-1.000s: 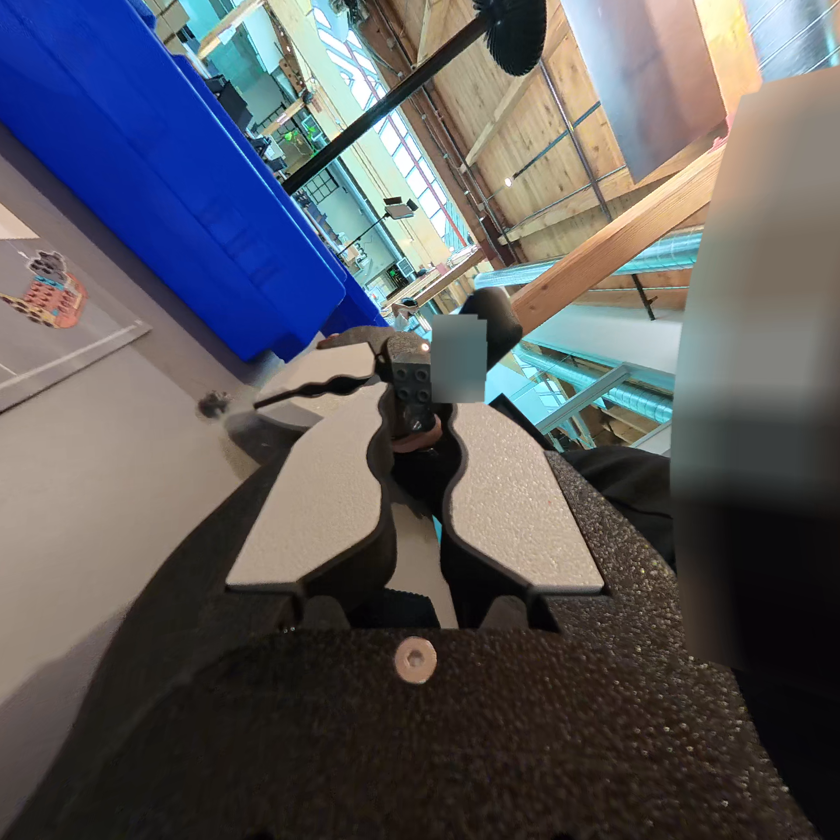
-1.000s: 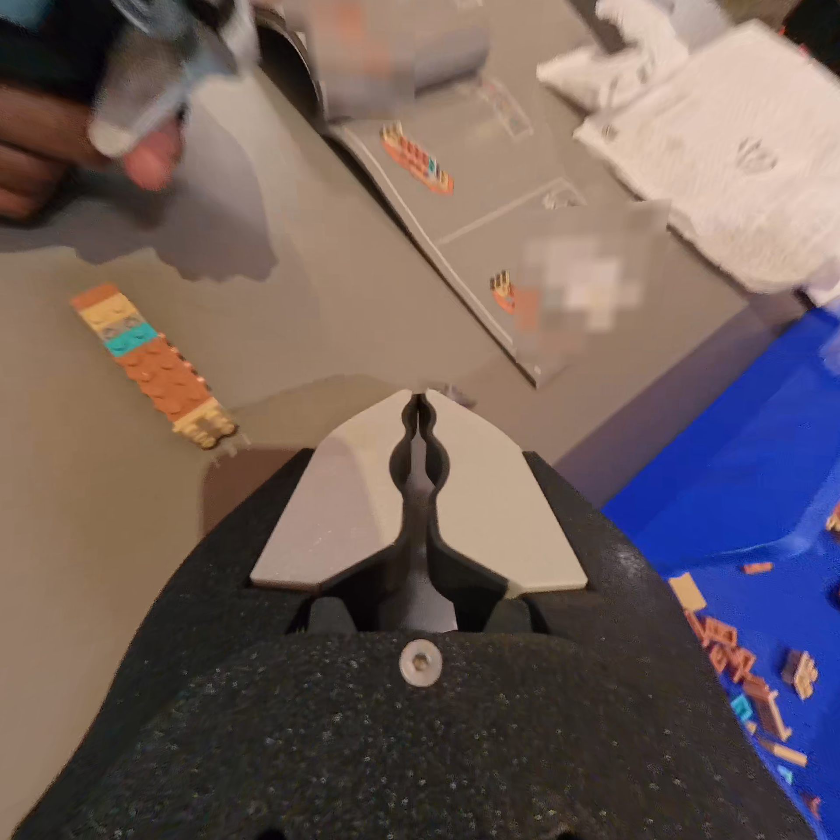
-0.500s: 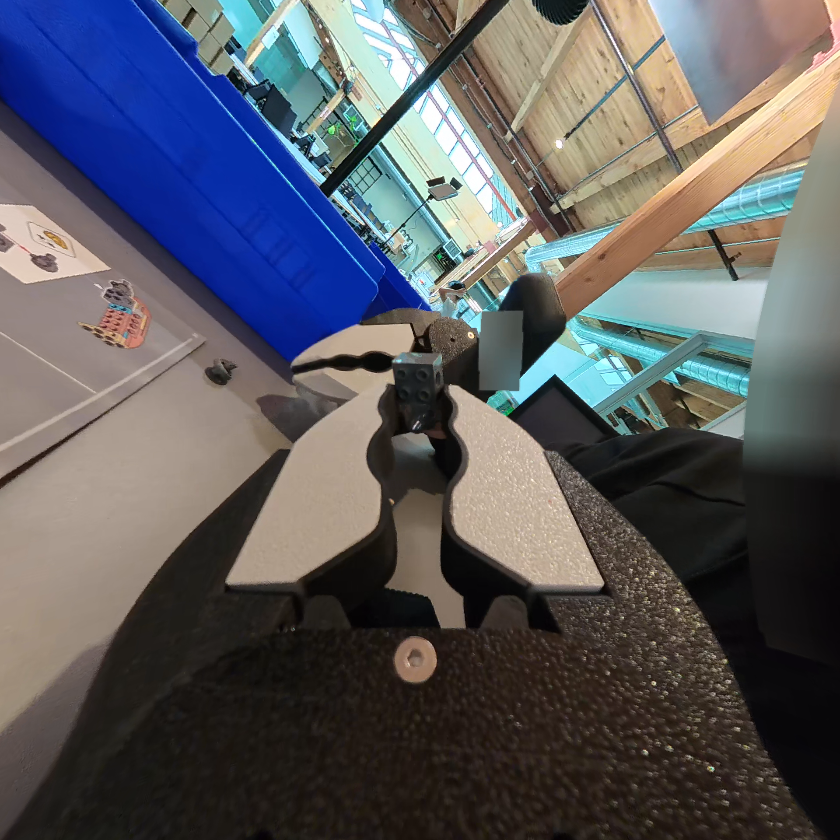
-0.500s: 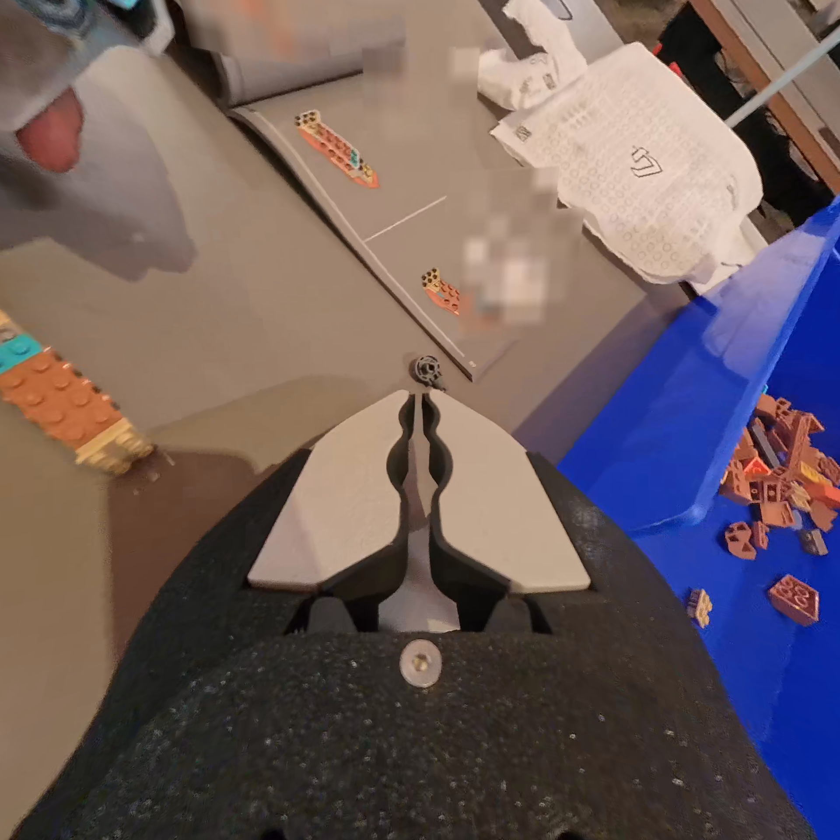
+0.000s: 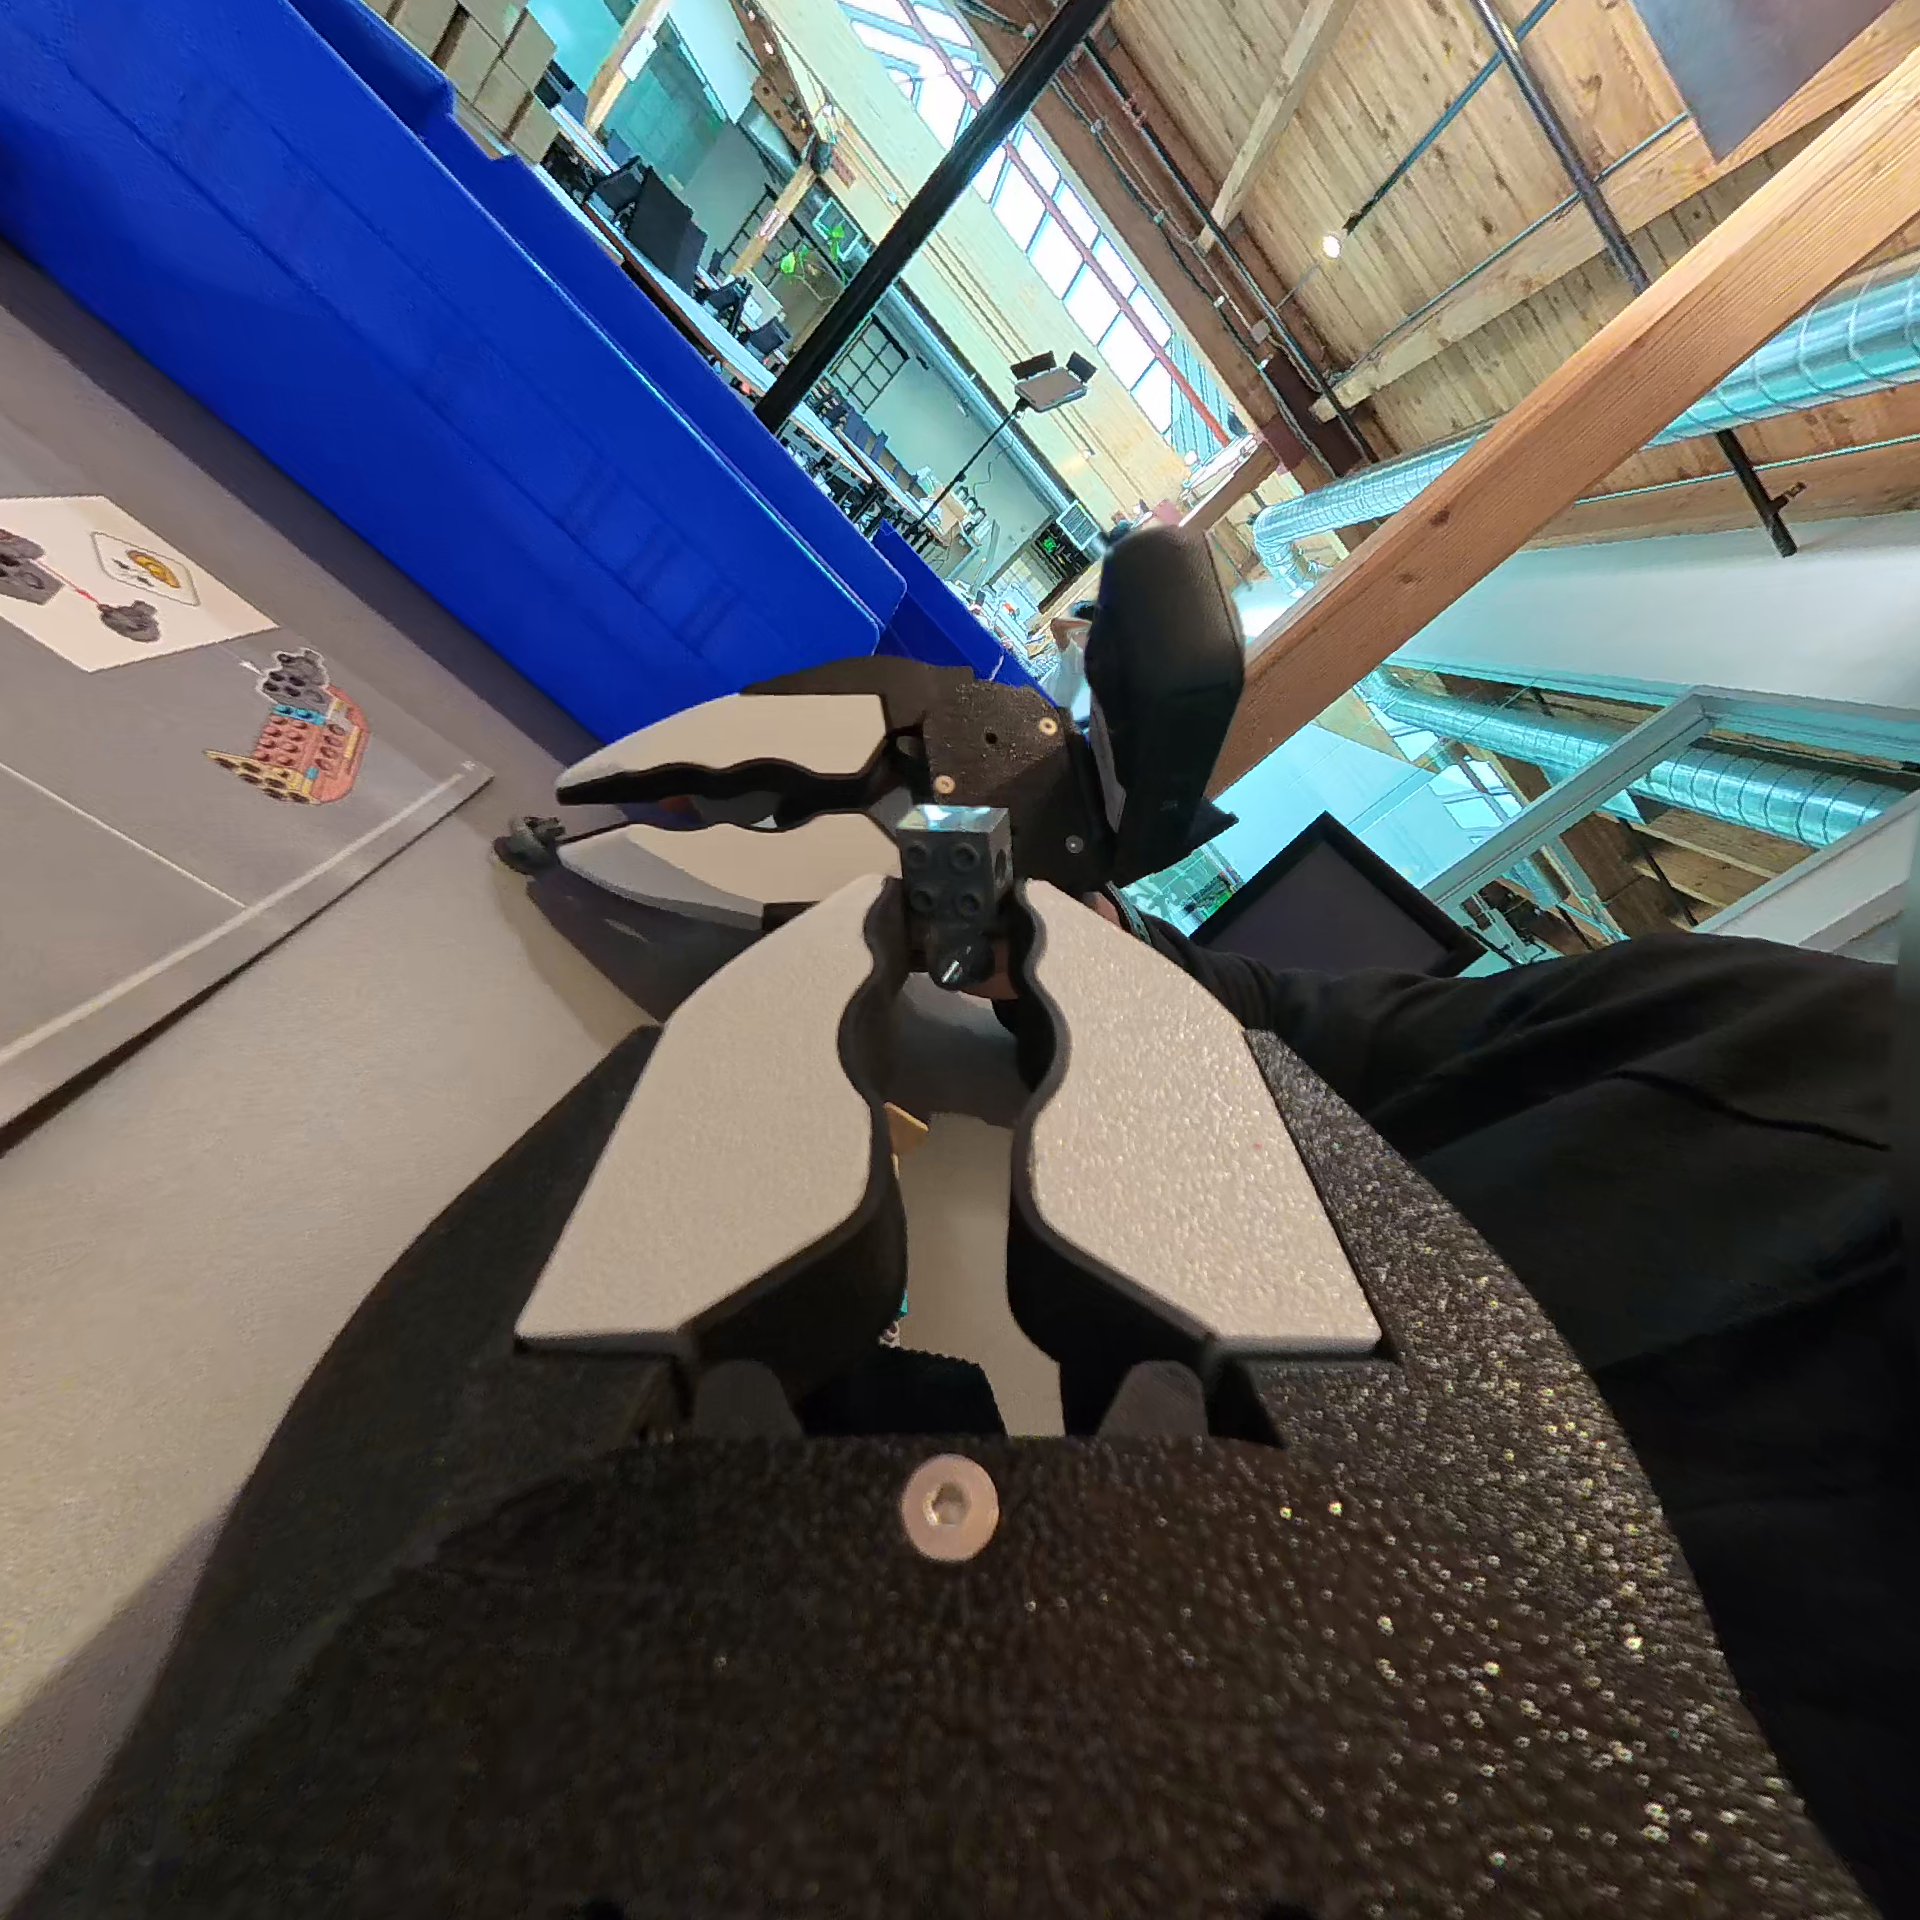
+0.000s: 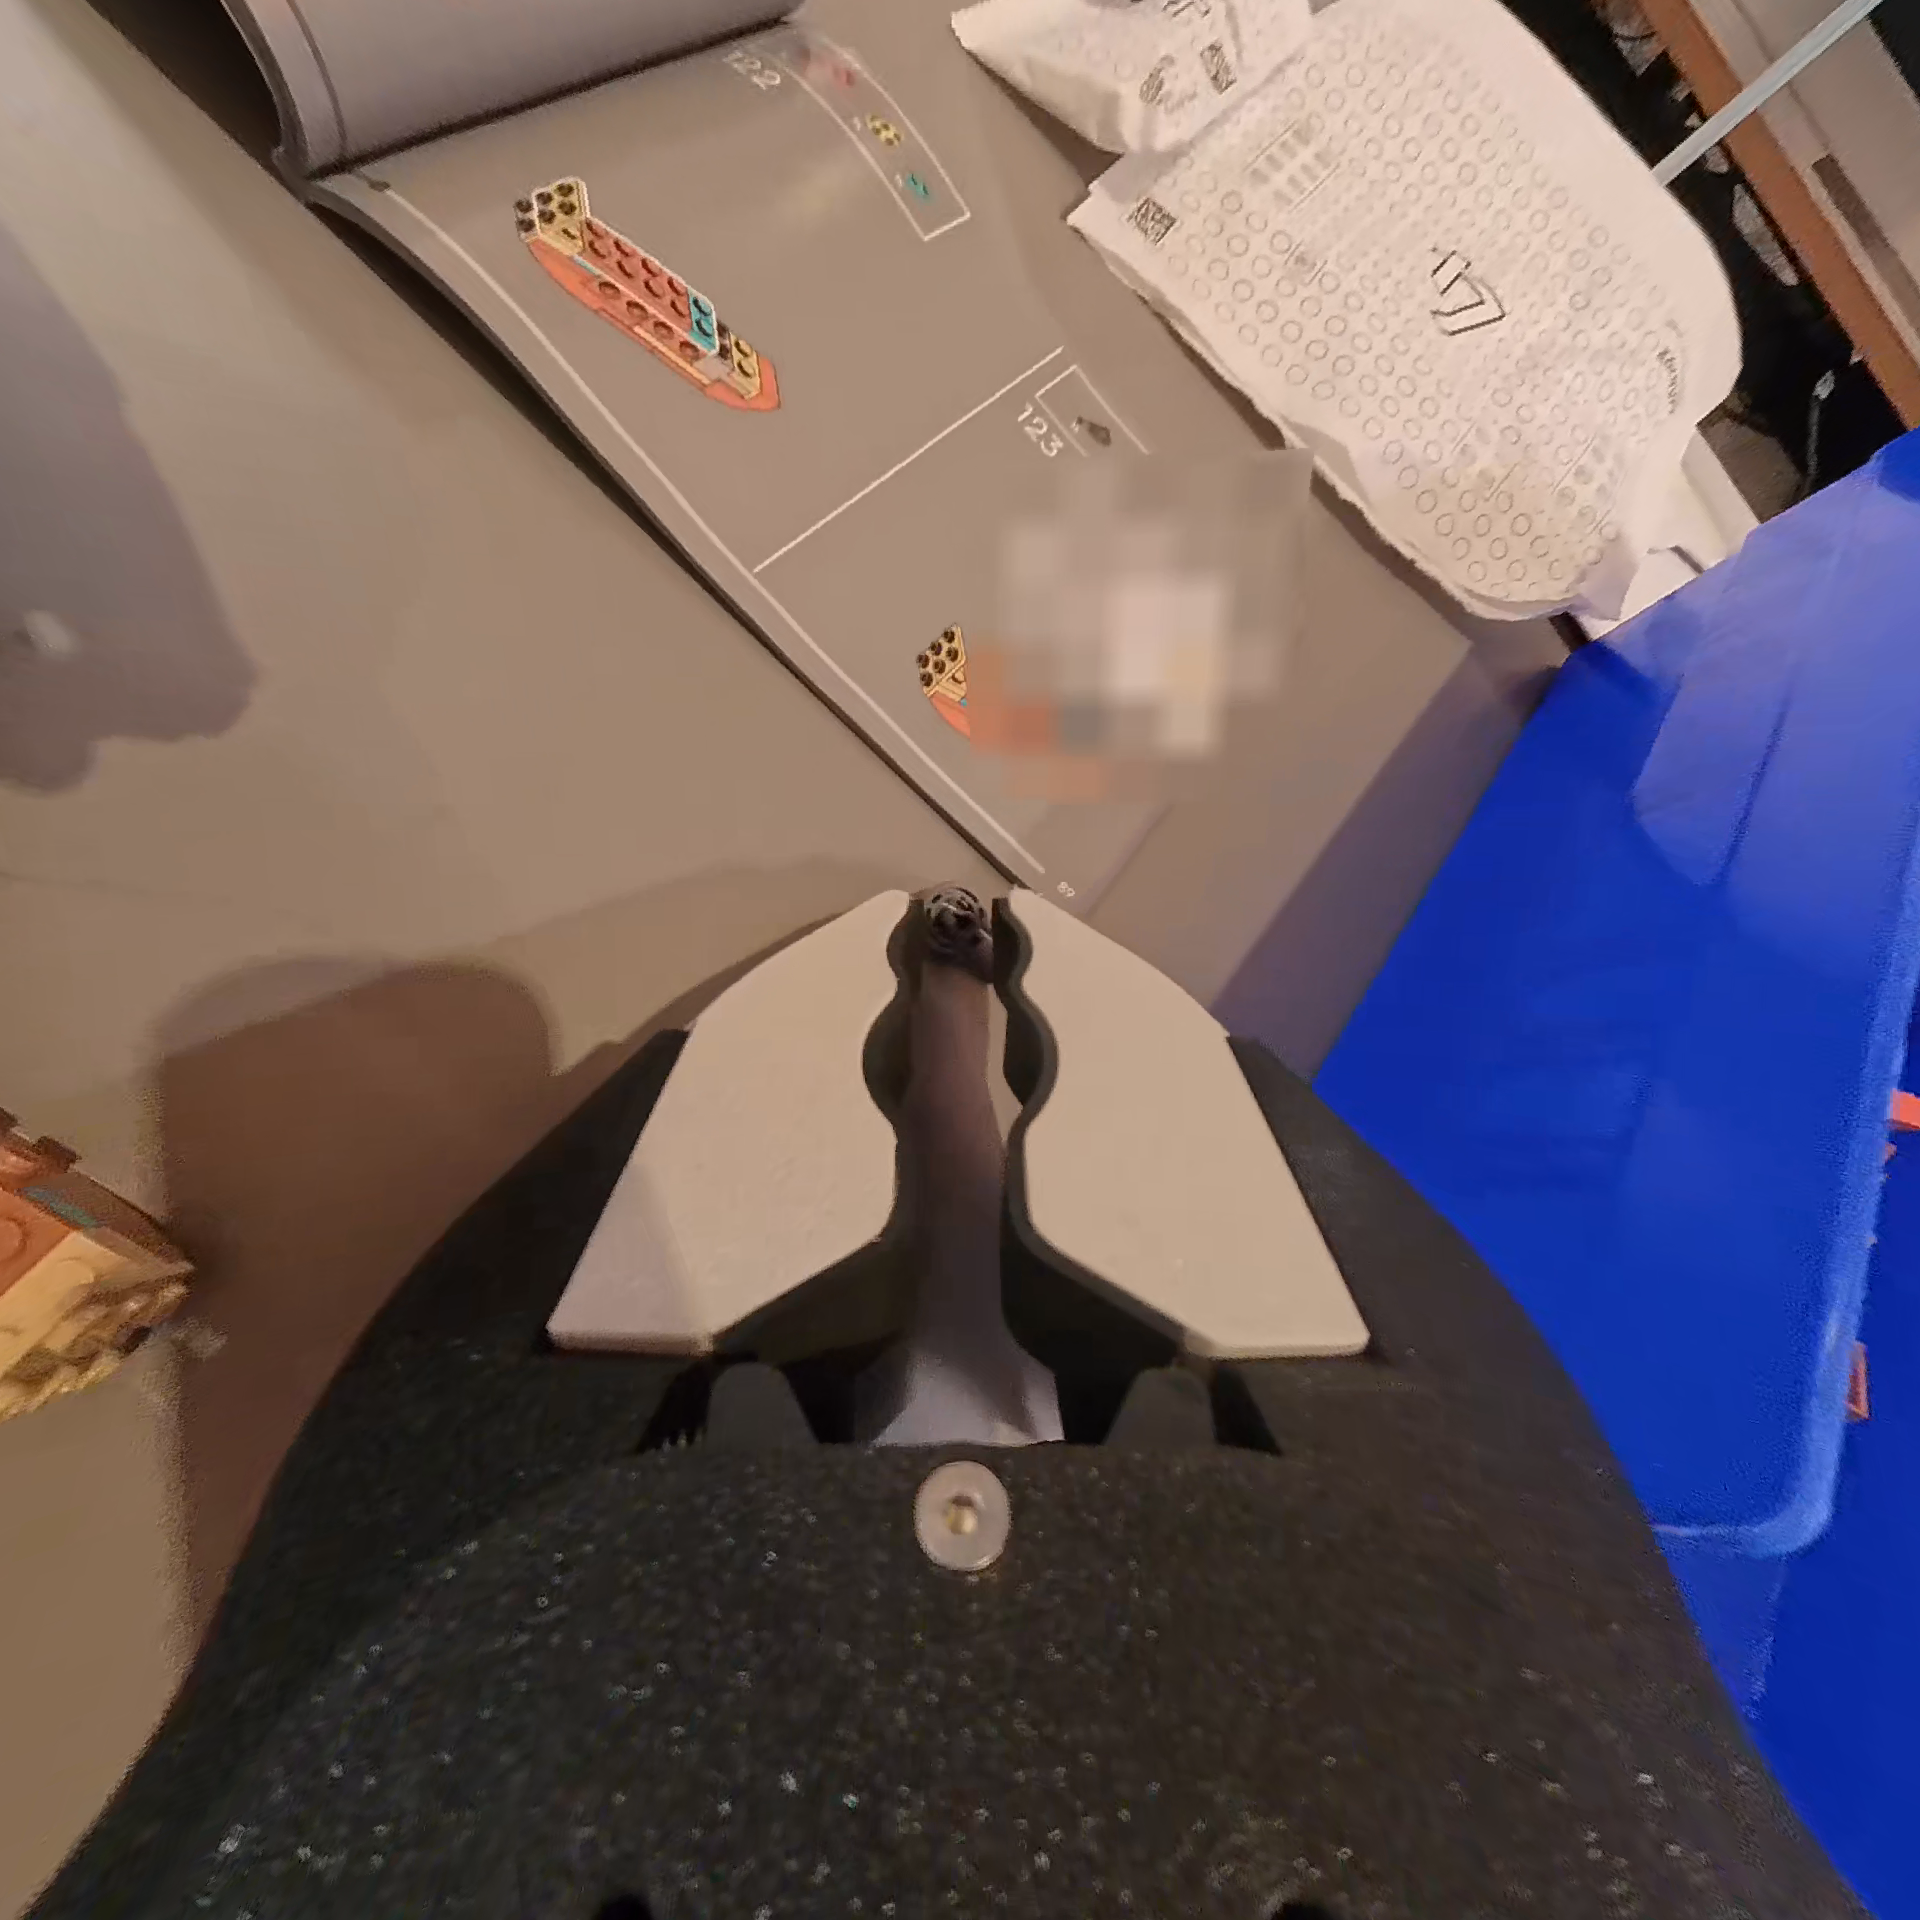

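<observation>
Gripping a dark grey studded brick (image 5: 954,885), my left gripper (image 5: 951,914) has both pads pressed on its lower sides, jaws a narrow way apart. Its long axis runs up toward twelve o'clock, out of the fingertips; four studs face me and its shiny top end catches light. One brick, seen at the middle of the left wrist view. At eleven o'clock beyond it lies my right gripper (image 5: 582,821), its two fingers pointing to nine o'clock, slightly parted, with one small dark round piece (image 5: 527,834) at their tips on the grey table (image 5: 208,1143). An open instruction booklet (image 5: 156,748) lies at nine o'clock, a blue bin (image 5: 436,395) at ten.

From the right wrist view, that small dark round piece (image 6: 954,925) sits between my right fingertips, which stand narrowly open on either side; I cannot tell whether the pads press it. It looks roundish and ribbed, too small and blurred to give an axis. One booklet (image 6: 831,343) lies at twelve o'clock, two white crumpled bags (image 6: 1455,312) at one, one blue bin (image 6: 1662,1039) at three, one brown-and-tan brick assembly (image 6: 62,1278) at nine.
</observation>
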{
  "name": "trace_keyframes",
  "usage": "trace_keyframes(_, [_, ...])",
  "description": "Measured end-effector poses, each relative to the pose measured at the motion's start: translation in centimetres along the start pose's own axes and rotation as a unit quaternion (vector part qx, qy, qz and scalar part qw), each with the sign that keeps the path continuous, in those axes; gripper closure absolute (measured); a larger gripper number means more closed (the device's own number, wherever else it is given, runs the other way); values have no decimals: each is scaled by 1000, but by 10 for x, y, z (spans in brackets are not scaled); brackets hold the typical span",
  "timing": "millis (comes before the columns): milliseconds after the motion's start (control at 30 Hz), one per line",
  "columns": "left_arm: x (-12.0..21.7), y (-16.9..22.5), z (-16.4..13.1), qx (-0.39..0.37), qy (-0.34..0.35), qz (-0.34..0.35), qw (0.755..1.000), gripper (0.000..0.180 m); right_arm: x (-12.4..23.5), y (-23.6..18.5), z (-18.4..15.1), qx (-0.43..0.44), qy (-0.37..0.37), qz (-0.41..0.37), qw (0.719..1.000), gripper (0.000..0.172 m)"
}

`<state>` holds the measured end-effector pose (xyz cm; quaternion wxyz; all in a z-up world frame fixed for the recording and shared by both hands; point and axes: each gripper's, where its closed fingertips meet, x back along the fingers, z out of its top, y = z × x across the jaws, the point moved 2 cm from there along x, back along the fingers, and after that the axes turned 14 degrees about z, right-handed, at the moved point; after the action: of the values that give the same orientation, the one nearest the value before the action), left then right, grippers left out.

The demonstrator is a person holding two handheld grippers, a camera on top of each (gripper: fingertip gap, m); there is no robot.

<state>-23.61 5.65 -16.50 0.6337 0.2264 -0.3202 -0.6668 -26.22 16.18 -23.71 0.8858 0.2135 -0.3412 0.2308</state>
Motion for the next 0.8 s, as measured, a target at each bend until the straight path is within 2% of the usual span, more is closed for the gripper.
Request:
trace_keyframes(100, [0,0,-1,-4,-2,1,1000,163,-3,0,-2,-7,-5,10,1000,167])
trace_keyframes(267, [0,0,-1,-15,-4,10,1000,163,-2,-3,-2,2,6,29,1000,167])
trace_keyframes(400, [0,-4,-1,-45,-4,35,998,163,13,-23,18,2,100,113,989,167])
trace_keyframes(467, [1,-5,0,-51,0,39,998,163,29,-36,34,-25,173,185,967,168])
trace_keyframes(600, [1,-7,1,-43,1,37,998,163,60,-51,57,-105,291,325,894,168])
trace_keyframes(700, [1,-3,1,-47,1,25,999,163,74,-51,64,-146,341,381,847,167])
trace_keyframes(800, [0,3,-1,-55,0,4,999,163,79,-56,66,-177,357,428,811,168])
